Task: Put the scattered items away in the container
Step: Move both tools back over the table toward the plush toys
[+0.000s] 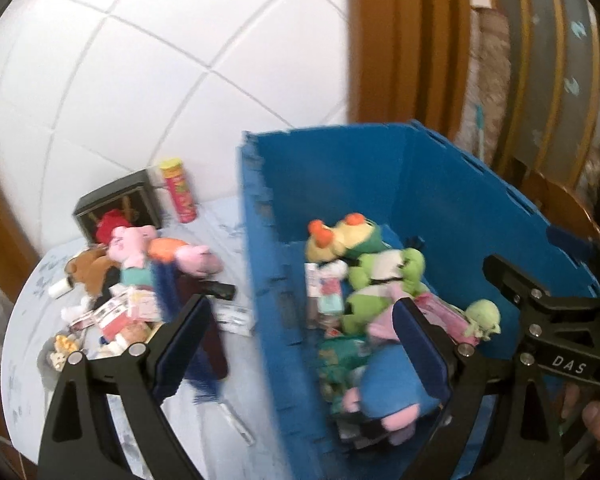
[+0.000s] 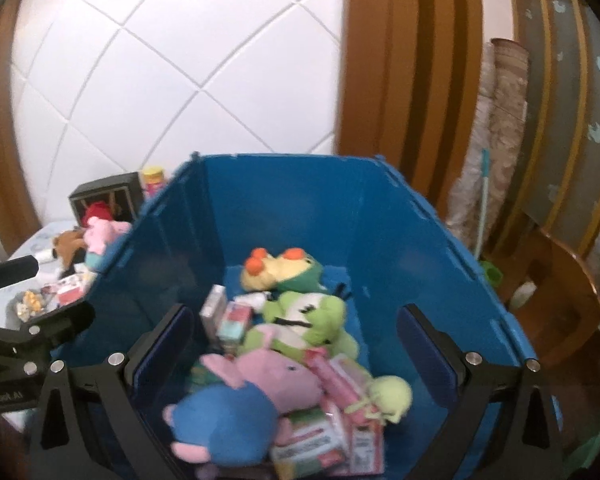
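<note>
The blue crate (image 1: 460,200) stands on the table and holds several plush toys and small boxes. My left gripper (image 1: 304,302) is open and straddles the crate's left wall, nothing between its pads. My right gripper (image 2: 294,308) hangs open over the crate's inside. Below it lies a pink pig plush in a blue dress (image 2: 240,396), untouched by the pads. Green frog plushes (image 2: 304,320) lie behind it. Left of the crate, scattered on the table, are a pink pig plush (image 1: 132,252), a brown plush (image 1: 88,272), small boxes (image 1: 116,312) and a dark fringed cloth (image 1: 208,344).
A red and yellow can (image 1: 180,192) and a black box (image 1: 116,208) stand at the table's back by the white tiled wall (image 1: 160,60). A wooden door frame (image 1: 404,40) and a wooden chair (image 2: 560,292) are behind and right of the crate.
</note>
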A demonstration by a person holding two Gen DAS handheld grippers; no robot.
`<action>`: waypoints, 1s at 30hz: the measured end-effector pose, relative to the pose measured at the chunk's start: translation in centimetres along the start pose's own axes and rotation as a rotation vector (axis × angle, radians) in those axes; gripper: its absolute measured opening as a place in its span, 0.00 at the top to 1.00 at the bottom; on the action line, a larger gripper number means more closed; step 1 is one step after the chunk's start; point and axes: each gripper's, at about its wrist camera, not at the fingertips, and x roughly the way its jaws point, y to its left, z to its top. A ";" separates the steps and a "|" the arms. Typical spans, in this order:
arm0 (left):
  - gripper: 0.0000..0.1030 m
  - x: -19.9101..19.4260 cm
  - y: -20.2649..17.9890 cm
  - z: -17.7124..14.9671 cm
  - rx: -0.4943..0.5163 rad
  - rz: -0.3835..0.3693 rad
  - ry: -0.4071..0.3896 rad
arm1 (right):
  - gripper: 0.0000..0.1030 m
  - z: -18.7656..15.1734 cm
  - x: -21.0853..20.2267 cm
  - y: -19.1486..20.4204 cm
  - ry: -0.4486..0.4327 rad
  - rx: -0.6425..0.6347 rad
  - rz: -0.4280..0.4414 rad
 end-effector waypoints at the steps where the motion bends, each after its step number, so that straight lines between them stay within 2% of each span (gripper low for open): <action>1: 0.10 -0.5 1.3 -0.3 -0.022 0.015 -0.010 | 0.00 0.1 -0.2 0.9 -0.005 -0.006 0.012; 5: 0.10 -2.0 6.1 -1.4 -0.083 0.063 -0.027 | 0.00 0.5 -0.8 4.6 -0.025 -0.029 0.062; 12: 0.10 -3.6 16.6 -5.6 -0.174 0.141 -0.010 | 0.00 1.3 -2.7 13.9 -0.085 -0.080 0.152; 18: 0.10 -4.4 26.6 -10.0 -0.220 0.210 0.038 | 0.00 0.6 -2.5 24.7 -0.068 -0.129 0.218; 22: 0.10 -4.3 33.8 -13.6 -0.234 0.252 0.091 | 0.00 -1.1 -0.4 31.4 -0.003 -0.130 0.243; 30: 0.10 -3.5 43.0 -18.9 -0.292 0.292 0.178 | 0.00 -5.4 4.8 42.2 0.174 -0.166 0.283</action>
